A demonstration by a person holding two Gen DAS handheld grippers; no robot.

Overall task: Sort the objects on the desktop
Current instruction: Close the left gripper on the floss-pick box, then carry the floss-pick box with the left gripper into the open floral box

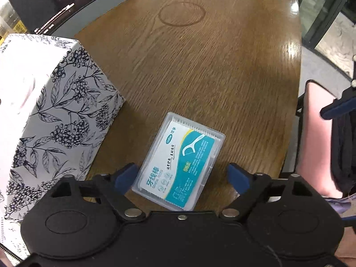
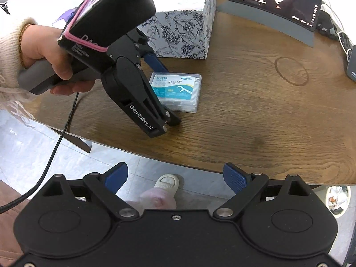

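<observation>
In the left wrist view, the left gripper [image 1: 182, 175] has its jaws spread wide on either side of the floss box [image 1: 178, 162], which lies flat on the wooden table [image 1: 211, 66]; neither blue pad clearly touches it. A patterned tissue box [image 1: 55, 111] stands at nine o'clock, a dark screen [image 1: 62, 2] at eleven. In the right wrist view, the right gripper [image 2: 175, 178] hangs wide open and empty off the table's near edge, while a hand [image 2: 51, 51] at ten o'clock holds the other gripper over the floss box, just in front of the tissue box.
</observation>
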